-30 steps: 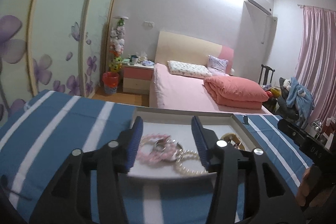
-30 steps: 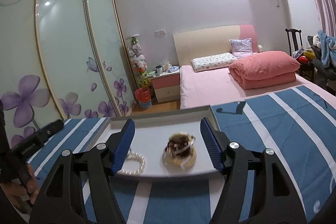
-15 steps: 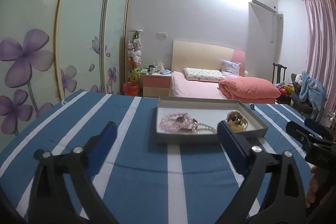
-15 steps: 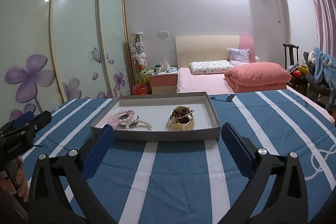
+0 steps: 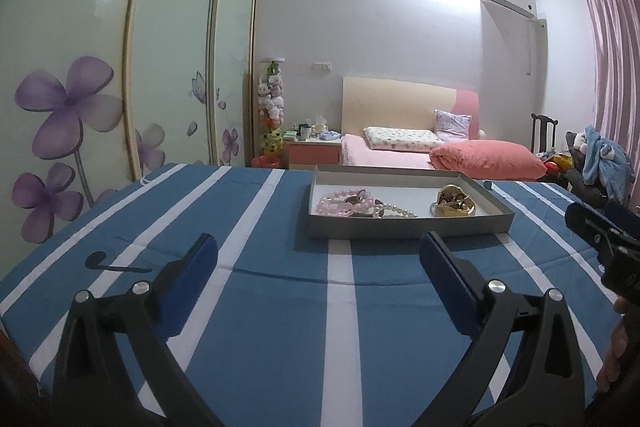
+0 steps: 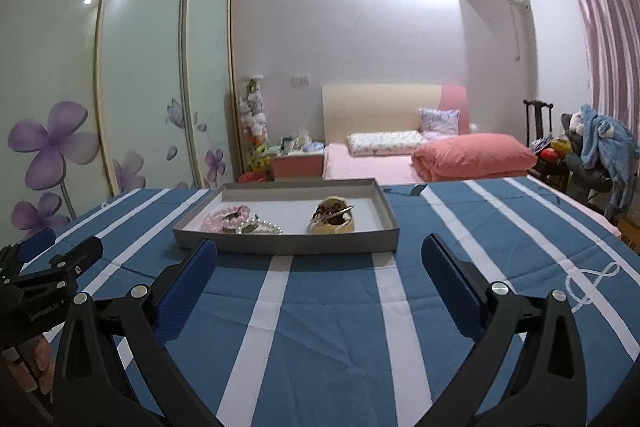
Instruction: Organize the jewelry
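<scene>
We hold the left gripper [image 5: 318, 251] and the right gripper [image 6: 319, 255] low over the striped blue cloth [image 5: 280, 307], both level, spread wide and holding nothing, short of the grey tray [image 5: 408, 229]. In the tray lie a pink bead bracelet [image 5: 340, 202] touching a pearl string [image 5: 396, 213] at its left end, and a gold-brown bangle pile [image 5: 454, 205] apart at the right. Beyond stand a pink bed [image 6: 400, 159] and a flowered wardrobe [image 6: 120, 87]. Only our left view shows a black golf-club print [image 5: 116, 263] on the cloth; only the right shows a white clef [image 6: 592, 285].
</scene>
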`<action>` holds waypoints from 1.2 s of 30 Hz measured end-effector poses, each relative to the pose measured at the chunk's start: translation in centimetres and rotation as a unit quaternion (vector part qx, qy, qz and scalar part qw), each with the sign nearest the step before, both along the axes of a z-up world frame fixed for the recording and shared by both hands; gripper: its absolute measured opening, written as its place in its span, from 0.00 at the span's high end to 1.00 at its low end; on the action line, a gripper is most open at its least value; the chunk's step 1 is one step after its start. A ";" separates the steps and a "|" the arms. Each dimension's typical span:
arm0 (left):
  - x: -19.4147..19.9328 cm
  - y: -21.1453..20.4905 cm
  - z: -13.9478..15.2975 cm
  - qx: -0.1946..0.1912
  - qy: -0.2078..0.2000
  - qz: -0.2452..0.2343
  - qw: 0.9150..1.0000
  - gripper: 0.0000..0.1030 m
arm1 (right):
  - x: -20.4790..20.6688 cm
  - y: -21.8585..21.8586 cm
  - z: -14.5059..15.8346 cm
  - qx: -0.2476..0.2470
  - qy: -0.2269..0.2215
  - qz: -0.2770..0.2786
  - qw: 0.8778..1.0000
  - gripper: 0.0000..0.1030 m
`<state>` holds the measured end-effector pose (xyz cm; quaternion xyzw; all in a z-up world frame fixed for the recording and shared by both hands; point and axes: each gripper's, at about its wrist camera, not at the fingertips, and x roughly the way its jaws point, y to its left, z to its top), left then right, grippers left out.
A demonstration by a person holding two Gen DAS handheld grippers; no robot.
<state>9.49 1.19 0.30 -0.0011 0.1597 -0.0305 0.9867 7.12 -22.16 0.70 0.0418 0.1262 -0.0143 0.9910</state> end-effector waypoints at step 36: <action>-0.1 -0.7 0.9 0.001 -0.003 -0.016 1.000 0.04 | -0.8 0.2 0.2 0.004 -0.006 -0.002 1.000 0.02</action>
